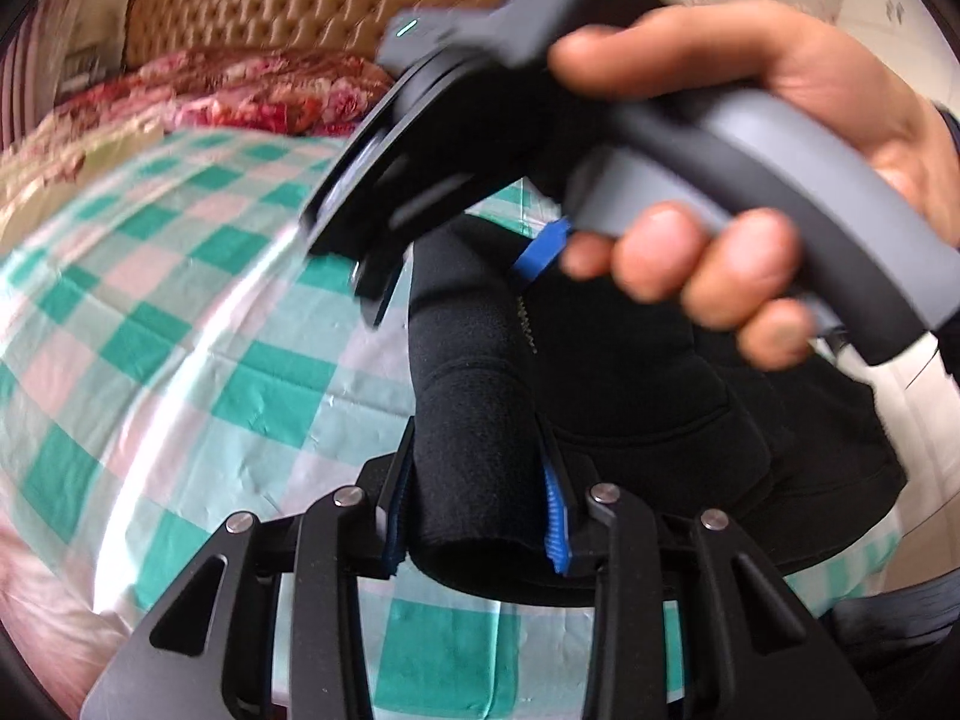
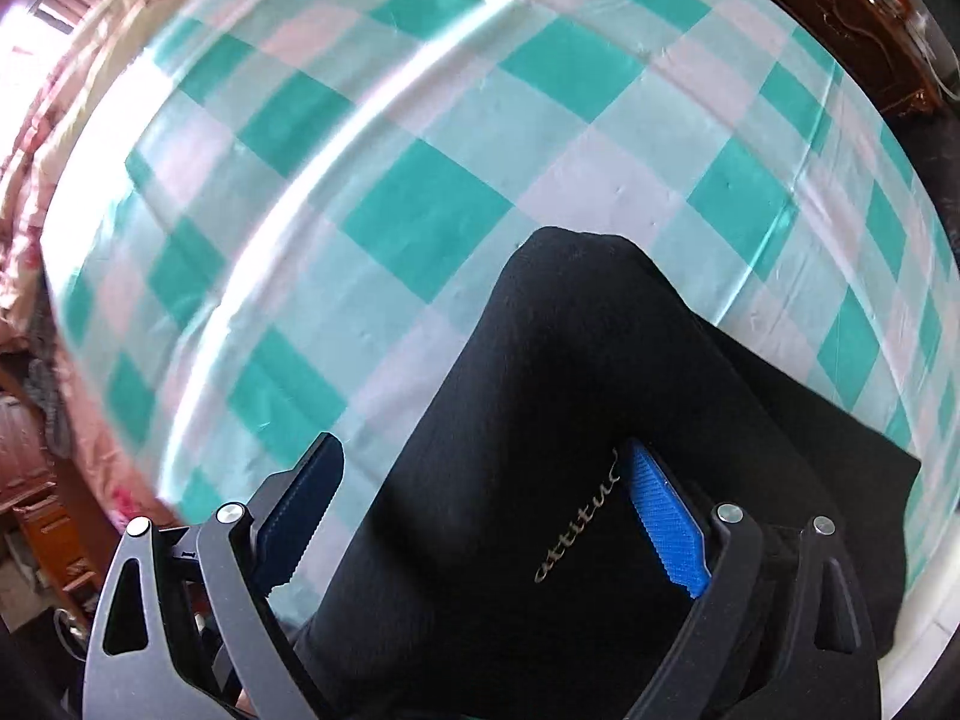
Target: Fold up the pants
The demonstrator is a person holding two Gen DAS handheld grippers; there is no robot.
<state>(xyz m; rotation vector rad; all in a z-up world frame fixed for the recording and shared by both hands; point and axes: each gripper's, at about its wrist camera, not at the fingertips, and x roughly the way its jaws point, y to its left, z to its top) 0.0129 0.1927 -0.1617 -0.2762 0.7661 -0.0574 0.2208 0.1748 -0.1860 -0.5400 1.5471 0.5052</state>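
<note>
Black pants (image 1: 600, 372) lie partly folded on a green, white and pink checked bed sheet (image 1: 180, 300). My left gripper (image 1: 480, 450) is shut on a thick rolled fold of the cloth, its blue pads (image 1: 555, 516) pressing both sides. A hand (image 1: 720, 264) holds my right gripper (image 1: 456, 276) above the pants, pointing down. In the right wrist view the right gripper (image 2: 480, 450) stands open and wide. The pants (image 2: 570, 330), with script lettering, lie between its fingers. Its left pad (image 2: 300, 510) hangs clear over the sheet (image 2: 420, 120).
A tufted tan headboard (image 1: 288, 6) and a red floral quilt (image 1: 252, 84) sit at the far end of the bed. Dark wooden furniture (image 2: 840, 18) stands past the sheet's edge, and more wood (image 2: 48, 534) shows low on the left.
</note>
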